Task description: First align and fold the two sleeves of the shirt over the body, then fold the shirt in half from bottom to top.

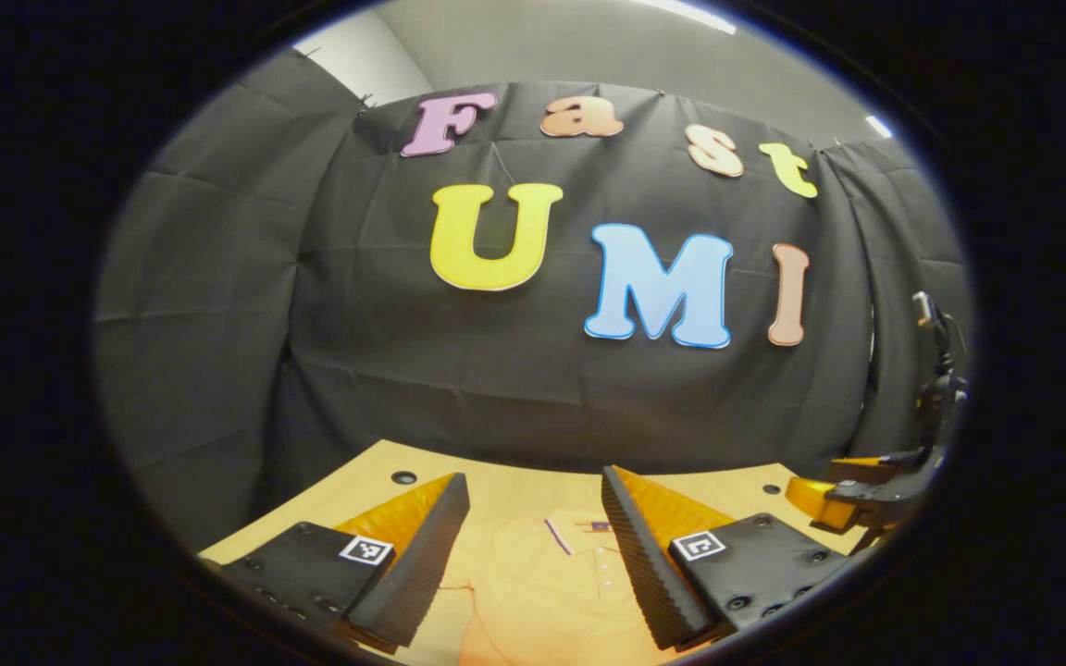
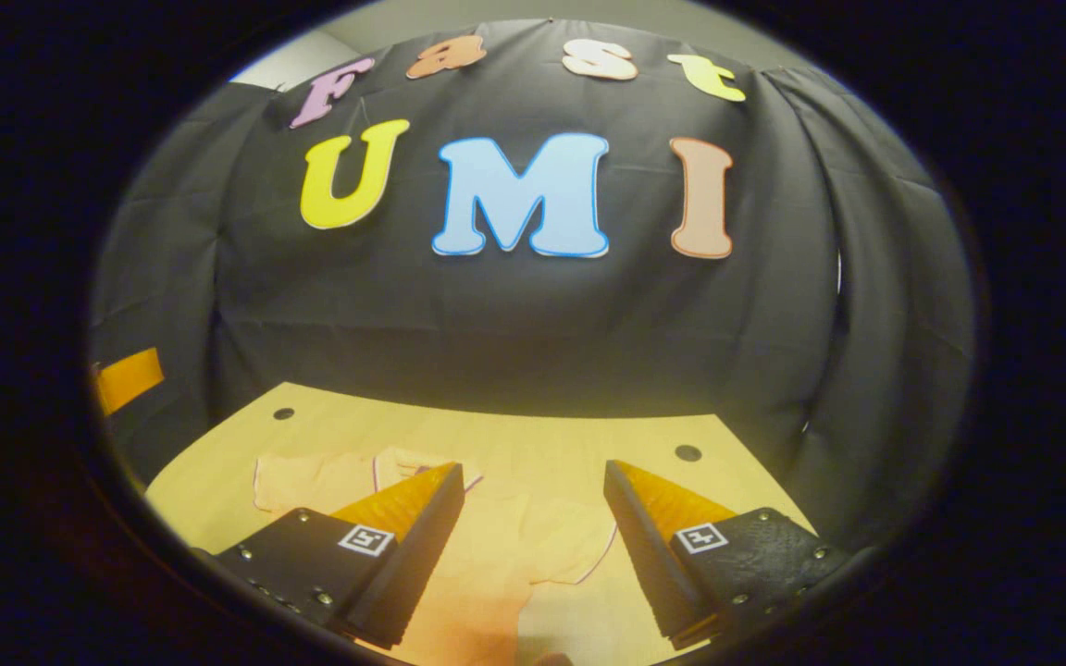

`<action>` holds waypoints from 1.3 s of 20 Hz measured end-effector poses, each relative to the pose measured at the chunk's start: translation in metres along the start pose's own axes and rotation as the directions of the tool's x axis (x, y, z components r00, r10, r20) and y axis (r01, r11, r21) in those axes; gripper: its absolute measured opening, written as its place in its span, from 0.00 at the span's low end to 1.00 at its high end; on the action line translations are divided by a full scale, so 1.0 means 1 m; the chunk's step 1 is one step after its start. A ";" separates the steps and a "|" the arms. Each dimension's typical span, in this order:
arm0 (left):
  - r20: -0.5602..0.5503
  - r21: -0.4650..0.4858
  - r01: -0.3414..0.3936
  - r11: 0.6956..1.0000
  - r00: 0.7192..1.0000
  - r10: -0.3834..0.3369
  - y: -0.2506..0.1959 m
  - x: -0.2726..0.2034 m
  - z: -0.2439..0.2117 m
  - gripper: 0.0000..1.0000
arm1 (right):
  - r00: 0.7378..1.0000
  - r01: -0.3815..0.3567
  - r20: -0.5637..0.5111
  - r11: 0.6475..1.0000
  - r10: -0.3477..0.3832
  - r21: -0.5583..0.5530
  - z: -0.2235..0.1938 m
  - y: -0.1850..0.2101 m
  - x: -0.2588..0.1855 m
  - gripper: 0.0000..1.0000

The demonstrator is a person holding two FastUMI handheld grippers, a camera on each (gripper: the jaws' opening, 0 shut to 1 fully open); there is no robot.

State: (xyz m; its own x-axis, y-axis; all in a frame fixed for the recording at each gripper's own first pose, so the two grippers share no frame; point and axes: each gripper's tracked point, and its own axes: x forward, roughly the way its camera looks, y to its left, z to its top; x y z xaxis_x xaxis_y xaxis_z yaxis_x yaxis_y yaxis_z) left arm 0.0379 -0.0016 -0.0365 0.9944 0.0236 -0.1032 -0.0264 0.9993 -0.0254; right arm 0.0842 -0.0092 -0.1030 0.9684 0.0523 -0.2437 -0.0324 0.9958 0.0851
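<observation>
Fingers of the left gripper (image 1: 533,546) were held spread apart with nothing between them, raised over the collar end of the shirt (image 1: 542,592). Those of the right gripper (image 2: 533,546) were likewise released and empty, poised above the garment's right sleeve (image 2: 579,541).

The shirt was laid flat on the tabletop (image 2: 533,430), collar toward the booth's far wall, sleeves spread outward and not yet folded. It was judged to be light, thin and limp: a fabric that would sag and crease wherever it was lifted and might slide on the smooth wood. A pinch at each sleeve's outer hem was judged the best hold, so that the cloth could be dragged level over the body; for the final fold, the two bottom corners were thought the likeliest grips.

In the left gripper view, the placket with its small buttons (image 1: 603,566) and the label inside the neck were made out, and the other gripper was seen at the right edge. In the right gripper view, both short sleeves and the shirt's wider outline were shown instead, the left sleeve (image 2: 311,483) lying well apart from the right.
</observation>
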 end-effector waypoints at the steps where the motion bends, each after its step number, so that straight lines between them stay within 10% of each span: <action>1: -0.005 0.000 -0.007 1.000 1.000 0.007 0.001 0.000 -0.002 0.94 | 1.000 0.011 -0.023 1.000 -0.011 0.006 -0.009 -0.005 0.010 0.95; 26: -0.087 -0.005 -0.157 0.988 0.984 0.156 0.012 -0.052 -0.027 0.94 | 0.858 0.152 -0.505 0.985 -0.093 0.077 -0.177 -0.078 0.151 0.87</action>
State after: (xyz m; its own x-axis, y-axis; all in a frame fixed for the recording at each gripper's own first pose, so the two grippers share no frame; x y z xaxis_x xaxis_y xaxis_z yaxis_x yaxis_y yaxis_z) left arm -0.0168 0.0084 -0.0584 0.9652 0.1770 -0.1924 -0.1829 0.9830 -0.0136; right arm 0.1897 -0.0653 -0.3173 0.7091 -0.0098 -0.7050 0.1341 0.9835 0.1212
